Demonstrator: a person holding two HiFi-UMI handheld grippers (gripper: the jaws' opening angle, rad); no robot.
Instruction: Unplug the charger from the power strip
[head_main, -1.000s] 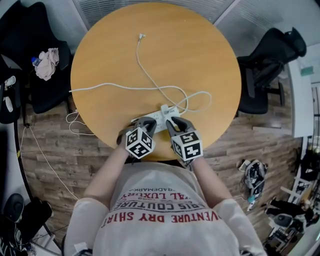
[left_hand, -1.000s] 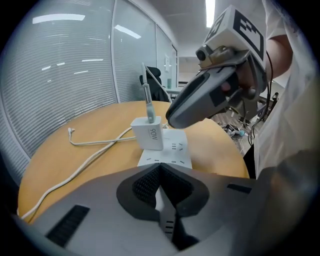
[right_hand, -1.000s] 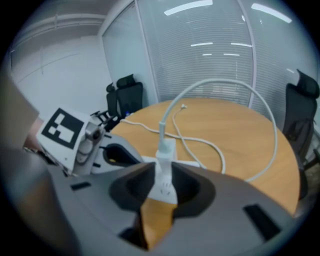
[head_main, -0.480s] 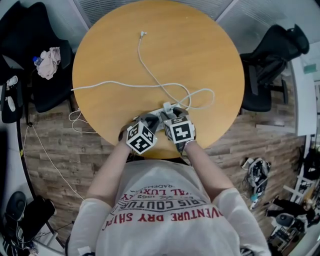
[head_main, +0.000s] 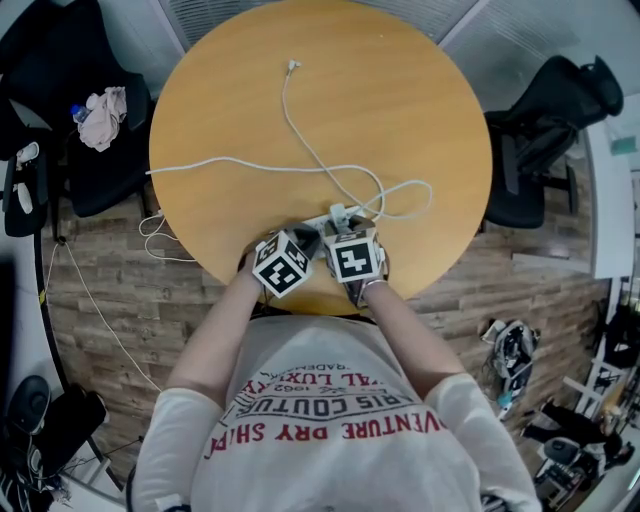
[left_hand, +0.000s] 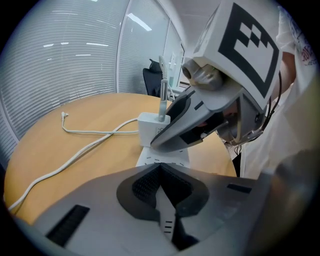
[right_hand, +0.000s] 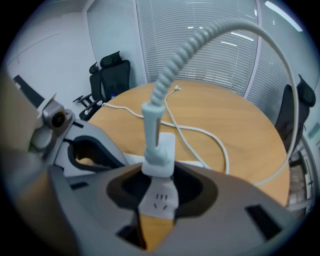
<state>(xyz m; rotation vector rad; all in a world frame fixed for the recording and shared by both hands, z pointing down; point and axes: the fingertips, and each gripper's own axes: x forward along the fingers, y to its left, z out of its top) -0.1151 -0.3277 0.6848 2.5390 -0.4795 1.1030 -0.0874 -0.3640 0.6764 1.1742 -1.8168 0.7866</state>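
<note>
Left gripper (left_hand: 161, 180): held at the near edge of the desk (head_main: 400, 100); its jaws are closed on the near end of the power strip (left_hand: 162, 157).
Right gripper (right_hand: 159, 185): held just beside the left one and tipped downward; its jaws have just been closing and are set against the sides of the charger (right_hand: 160, 150).
Charger: white, seated upright in the power strip, still plugged in.
Power strip: laid flat near the desk's near edge.
Charger cable (head_main: 283, 100): looped beyond the strip and run to the far side.
Strip cord (head_main: 200, 161): led off the desk's left edge.
Office chair (head_main: 545, 120): seen beyond the desk, at the right.
</note>
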